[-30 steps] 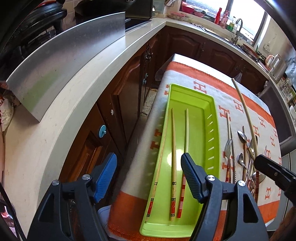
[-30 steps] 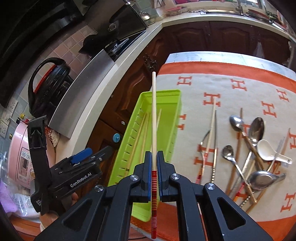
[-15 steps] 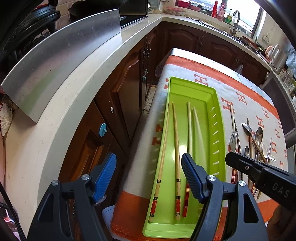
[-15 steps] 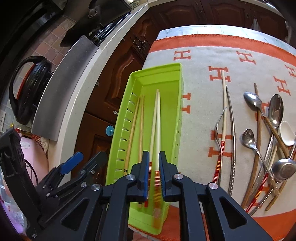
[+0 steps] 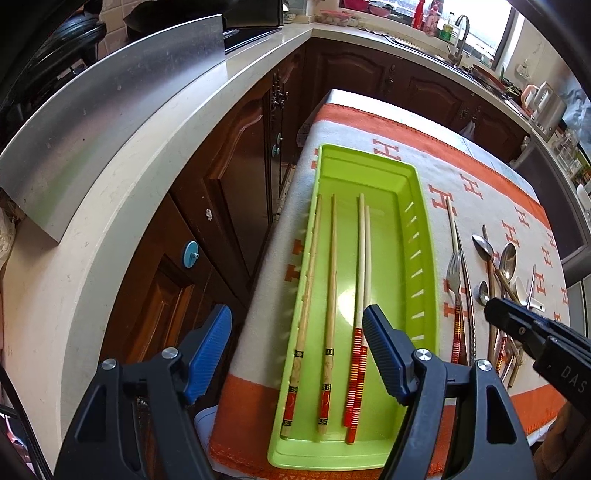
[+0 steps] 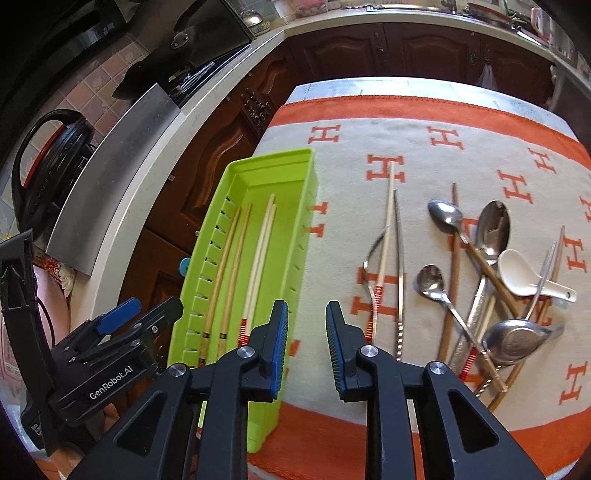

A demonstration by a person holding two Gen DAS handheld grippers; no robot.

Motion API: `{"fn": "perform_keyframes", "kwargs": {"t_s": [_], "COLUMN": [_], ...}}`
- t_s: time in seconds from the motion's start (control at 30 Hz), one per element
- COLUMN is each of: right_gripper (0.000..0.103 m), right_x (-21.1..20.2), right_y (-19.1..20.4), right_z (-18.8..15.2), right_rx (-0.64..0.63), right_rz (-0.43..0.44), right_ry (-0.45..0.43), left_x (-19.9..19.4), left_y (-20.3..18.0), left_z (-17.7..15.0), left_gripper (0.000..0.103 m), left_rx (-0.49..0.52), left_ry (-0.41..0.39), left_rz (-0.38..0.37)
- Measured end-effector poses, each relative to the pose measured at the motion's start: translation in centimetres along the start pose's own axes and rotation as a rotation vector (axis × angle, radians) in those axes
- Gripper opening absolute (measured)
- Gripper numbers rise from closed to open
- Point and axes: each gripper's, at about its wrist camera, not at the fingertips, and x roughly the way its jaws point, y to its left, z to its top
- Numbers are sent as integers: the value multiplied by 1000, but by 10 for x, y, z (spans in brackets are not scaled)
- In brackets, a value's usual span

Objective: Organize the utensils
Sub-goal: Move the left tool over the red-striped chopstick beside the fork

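Four chopsticks (image 5: 364, 273) already lie lengthwise in the green tray (image 5: 424, 236) at the cloth's left edge, about half the sticks. The left gripper (image 5: 297, 354) hangs over the tray, jaws wide and empty. The right gripper (image 6: 306, 328) has just been opening, with nothing between its jaws. To the right wait a loose chopstick (image 6: 386, 229), a fork (image 6: 371, 269) and tangled spoons (image 6: 491, 236) (awkwardly overlapped).

A home kitchen: dark wood cabinets (image 5: 354, 74) run under a pale counter (image 5: 122, 192), with a sink tap (image 5: 460, 27) by the window (image 5: 476, 22), a kettle (image 5: 543, 99), a tiled wall (image 6: 99, 96) and a rice cooker (image 6: 48, 162)
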Motion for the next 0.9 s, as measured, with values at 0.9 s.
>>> {"fn": "perform_keyframes", "kwargs": {"t_s": [0.9], "right_gripper": [22], "right_x": [-79], "right_y": [-126], "right_z": [-30], "right_rx": [81], "right_rz": [-46], "right_ry": [-142], "left_x": [-19], "left_y": [-104], "left_z": [-3], "left_gripper": [64], "left_rx": [91], "left_ry": [34], "left_rz": [-109]}}
